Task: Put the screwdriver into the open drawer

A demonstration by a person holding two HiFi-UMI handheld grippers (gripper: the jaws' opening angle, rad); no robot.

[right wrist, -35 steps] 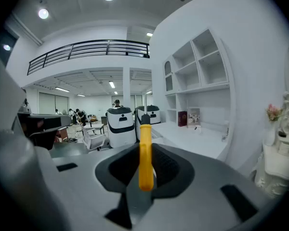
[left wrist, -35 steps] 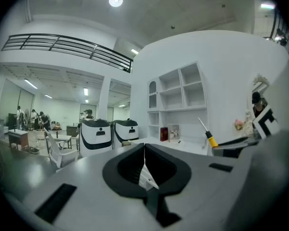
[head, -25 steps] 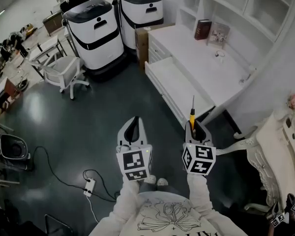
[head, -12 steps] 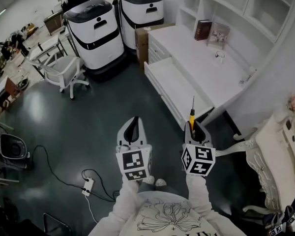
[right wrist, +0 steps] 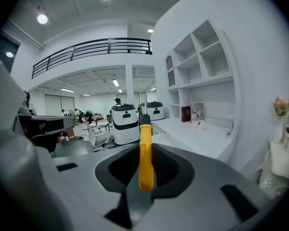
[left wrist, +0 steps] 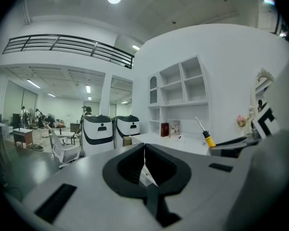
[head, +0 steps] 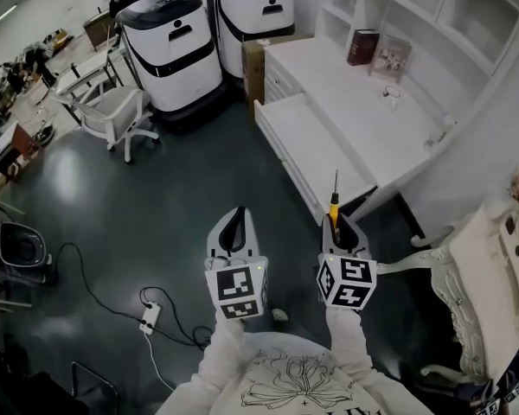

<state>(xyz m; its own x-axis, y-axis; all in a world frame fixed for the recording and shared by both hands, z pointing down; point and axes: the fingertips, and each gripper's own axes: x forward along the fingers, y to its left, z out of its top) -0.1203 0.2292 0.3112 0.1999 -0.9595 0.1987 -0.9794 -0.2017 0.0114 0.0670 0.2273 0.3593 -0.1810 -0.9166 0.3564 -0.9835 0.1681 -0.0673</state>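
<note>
A screwdriver (head: 335,203) with a yellow handle and a thin metal shaft sticks forward out of my right gripper (head: 341,225), which is shut on the handle. In the right gripper view the yellow handle (right wrist: 145,155) stands upright between the closed jaws. My left gripper (head: 233,224) is shut with nothing in it and is held level beside the right one, above the dark floor. The open white drawer (head: 308,150) juts out from the white desk (head: 363,102), ahead of the screwdriver's tip. In the left gripper view the screwdriver (left wrist: 203,133) shows at the right.
Two large white and black machines (head: 171,48) stand at the far left of the desk. A white office chair (head: 111,118) is to their left. A power strip and cable (head: 147,317) lie on the floor. An ornate white chair (head: 483,277) stands at the right. A book (head: 362,47) rests on the desk.
The head view has drifted slightly, so the drawer and desk sit a little closer. Both grippers keep their pose, and the screwdriver stays in the right one.
</note>
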